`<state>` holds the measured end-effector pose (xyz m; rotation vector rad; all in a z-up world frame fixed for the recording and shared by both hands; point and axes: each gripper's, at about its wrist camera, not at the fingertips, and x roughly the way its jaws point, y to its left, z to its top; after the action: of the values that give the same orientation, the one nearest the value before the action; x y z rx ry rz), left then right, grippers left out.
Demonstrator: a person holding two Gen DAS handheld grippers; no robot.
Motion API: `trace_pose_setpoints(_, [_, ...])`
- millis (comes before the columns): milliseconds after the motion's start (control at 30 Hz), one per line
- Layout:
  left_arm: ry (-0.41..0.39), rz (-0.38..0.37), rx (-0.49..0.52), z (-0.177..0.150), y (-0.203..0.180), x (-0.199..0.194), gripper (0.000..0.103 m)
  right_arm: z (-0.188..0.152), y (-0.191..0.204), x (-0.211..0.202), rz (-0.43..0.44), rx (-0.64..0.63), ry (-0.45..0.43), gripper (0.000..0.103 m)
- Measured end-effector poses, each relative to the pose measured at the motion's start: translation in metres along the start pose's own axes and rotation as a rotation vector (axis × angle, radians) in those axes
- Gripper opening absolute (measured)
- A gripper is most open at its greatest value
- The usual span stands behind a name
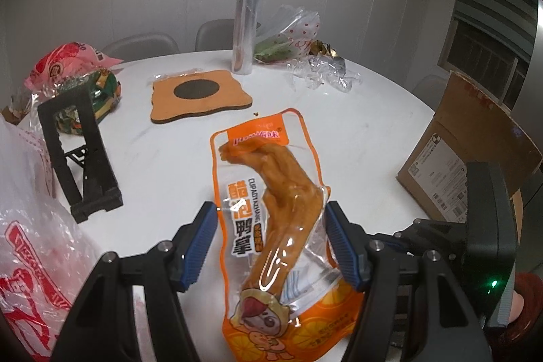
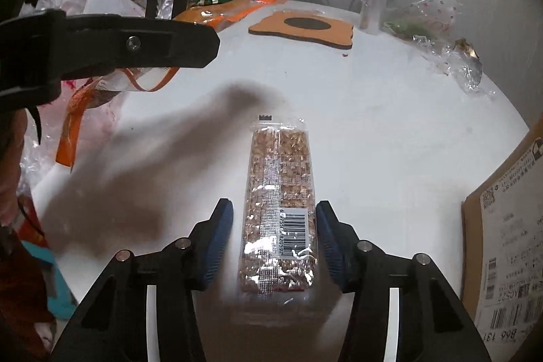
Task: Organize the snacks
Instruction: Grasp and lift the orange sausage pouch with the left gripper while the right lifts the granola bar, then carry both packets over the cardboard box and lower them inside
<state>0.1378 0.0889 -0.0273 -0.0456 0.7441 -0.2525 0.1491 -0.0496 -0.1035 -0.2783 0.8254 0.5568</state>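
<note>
Left claw (image 1: 271,243) clamped on orange duck-foot snack pack (image 1: 271,226), blue pads (image 1: 200,243) pressing both long edges, pack pointing away over the white table (image 1: 356,131). Orange mat with dark round centre (image 1: 202,95) lies flat beyond the pack. Clear film roll (image 1: 247,16) stands upright behind the mat; crumpled cellophane and a dotted bag (image 1: 305,46) just to its right. Black stand (image 1: 79,155) on the left, red and green snack bags (image 1: 73,73) behind it. White plastic bag with red print (image 1: 30,260) at near left. Cardboard box (image 1: 465,155) at right edge. Other claw's black body (image 1: 482,226) at lower right.
</note>
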Motion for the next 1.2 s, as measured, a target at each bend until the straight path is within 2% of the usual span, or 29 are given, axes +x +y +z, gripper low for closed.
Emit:
trace_pose_setpoints(33, [0.0,0.002,0.0,0.0,0.0,0.0,0.062,0.001,0.0,0.0,0.001,0.0,-0.001,0.039])
trace_pose_setpoints(267, [0.0,0.013,-0.009,-0.002,0.004,-0.002,0.062,0.004,-0.001,0.004,0.002,0.006,-0.013,0.037])
trace_pose_setpoints(400, [-0.006,0.012,-0.015,-0.001,0.004,-0.004,0.062,0.005,-0.007,-0.005,-0.002,0.006,-0.034,0.037])
trace_pose_setpoints(533, [-0.044,0.008,-0.013,0.006,-0.001,-0.02,0.062,0.011,-0.011,-0.026,-0.007,0.013,-0.078,0.037])
trace_pose_setpoints(867, [-0.204,-0.019,0.068,0.045,-0.046,-0.095,0.062,0.031,-0.021,-0.137,0.034,0.016,-0.269,0.037])
trace_pose_setpoints(1033, [-0.254,-0.062,0.16,0.068,-0.098,-0.118,0.062,0.027,-0.045,-0.203,0.018,0.039,-0.369,0.037])
trace_pose_setpoints(1200, [-0.248,-0.147,0.263,0.09,-0.159,-0.115,0.062,0.01,-0.085,-0.243,-0.043,0.086,-0.405,0.037])
